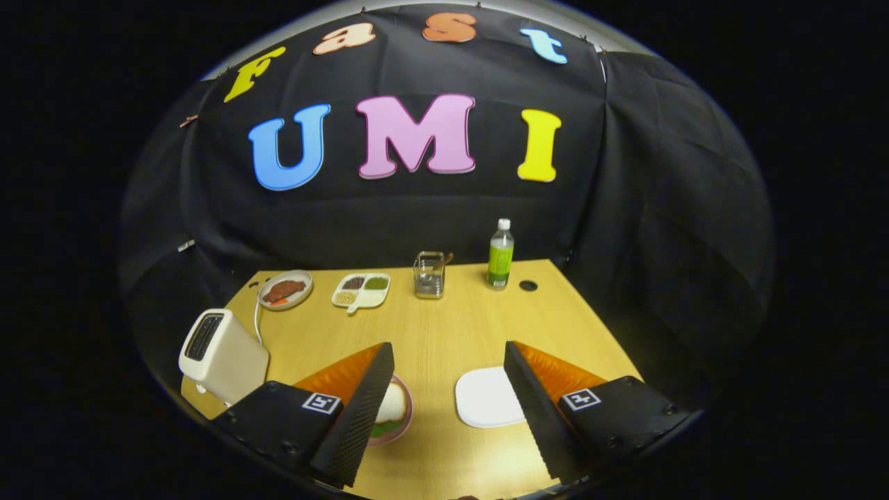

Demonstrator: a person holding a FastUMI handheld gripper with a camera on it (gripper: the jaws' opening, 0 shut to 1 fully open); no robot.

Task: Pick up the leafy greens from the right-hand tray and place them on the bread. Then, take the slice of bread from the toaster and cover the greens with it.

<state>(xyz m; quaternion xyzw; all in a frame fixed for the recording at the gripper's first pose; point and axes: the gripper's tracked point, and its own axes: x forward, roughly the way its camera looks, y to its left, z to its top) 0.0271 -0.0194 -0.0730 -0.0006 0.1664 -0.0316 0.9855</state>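
Two fingers of my gripper [448, 410] spread wide, holding nothing, pink plate [405, 410] with bread [393, 403] over greens [384, 428] just beside the left finger, white tray [486, 397] beside the right, toaster [221, 354] further left, bottle [500, 255] far ahead, its label unreadable to me.

Gripper [448, 361] jaws spread, empty, above table [444, 326]; toaster [222, 355] beside them.

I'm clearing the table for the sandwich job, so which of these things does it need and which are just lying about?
Needed: toaster; pink plate with bread over greens; white tray; gripper, fingers apart, holding nothing.

Lying about: plate of meat; divided dish; metal caddy; green bottle.
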